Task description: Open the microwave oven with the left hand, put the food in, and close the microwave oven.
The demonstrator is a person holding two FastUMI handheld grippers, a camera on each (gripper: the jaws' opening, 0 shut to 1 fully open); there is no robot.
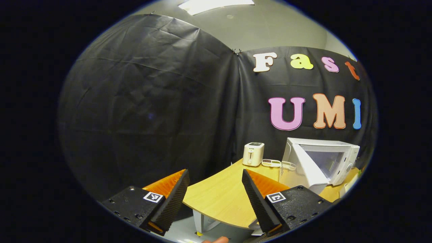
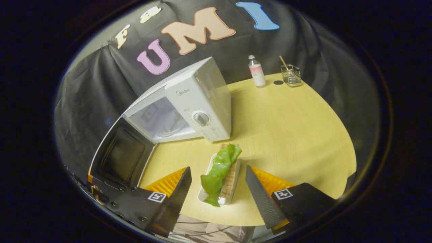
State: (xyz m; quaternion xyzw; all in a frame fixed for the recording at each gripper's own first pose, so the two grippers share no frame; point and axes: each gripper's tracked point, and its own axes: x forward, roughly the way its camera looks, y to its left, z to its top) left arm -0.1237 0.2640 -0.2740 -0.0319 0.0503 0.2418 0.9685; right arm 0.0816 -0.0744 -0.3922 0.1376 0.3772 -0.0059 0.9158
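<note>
**Microwave door open, food waiting on the table**

In the right gripper view, the door (image 2: 122,156) of the microwave oven (image 2: 199,98) is swung wide open to the left, with its dark window panel facing the camera. The oven is white, with a pale empty cavity and a round knob (image 2: 201,118) on its control panel. It stands near the back edge of the yellow wooden table (image 2: 293,128). A grey brand word is printed above the knob, but it is too small to read with certainty.

Just in front of the oven, near the front edge of the table, lies the food (image 2: 221,173): a slice of bread with a green lettuce leaf on top, in a small white tray. The right gripper (image 2: 218,194) is spread wide, its fingers on both sides of the tray and not touching it. At the far back edge stand a bottle (image 2: 257,71) with a pink label and a glass holder (image 2: 291,75).

In the left gripper view, the left gripper (image 1: 216,192) is also wide open and holds nothing. A white toaster (image 1: 253,154) stands at the back edge of the table (image 1: 219,195), left of the open oven (image 1: 320,162).
</note>
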